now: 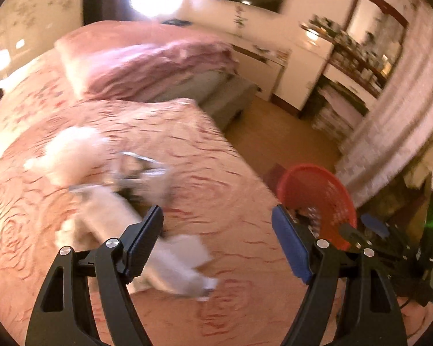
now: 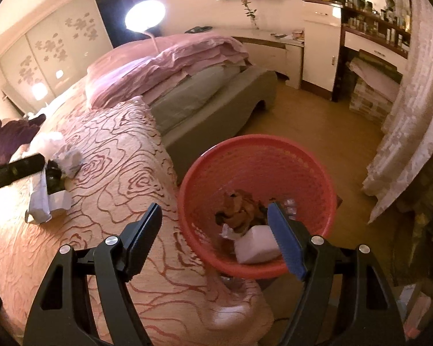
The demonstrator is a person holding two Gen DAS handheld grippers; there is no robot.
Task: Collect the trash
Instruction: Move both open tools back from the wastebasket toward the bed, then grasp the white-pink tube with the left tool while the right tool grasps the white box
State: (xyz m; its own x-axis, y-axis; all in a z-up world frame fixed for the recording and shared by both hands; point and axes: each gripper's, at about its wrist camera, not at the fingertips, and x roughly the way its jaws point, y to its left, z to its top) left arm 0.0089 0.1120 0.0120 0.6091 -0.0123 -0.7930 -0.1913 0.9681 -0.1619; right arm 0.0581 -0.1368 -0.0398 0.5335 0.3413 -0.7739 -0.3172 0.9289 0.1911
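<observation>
Left tongs (image 1: 216, 225) gaping, empty; tissue (image 1: 164, 262) at 9 o'clock, nearer them. Right tongs (image 2: 215, 219) gaping, empty, over bin (image 2: 311, 173).

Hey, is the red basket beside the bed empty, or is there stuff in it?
Not empty. The red basket holds a white packet and brown crumpled scraps at its bottom.

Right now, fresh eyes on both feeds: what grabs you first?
The red basket beside the bed, already holding crumpled scraps and a white block, with the open right hand-held gripper hanging over its rim. Then the pink rose-patterned bedspread, where white crumpled paper and wrappers lie scattered; the left hand-held gripper is open above them, holding nothing.
</observation>
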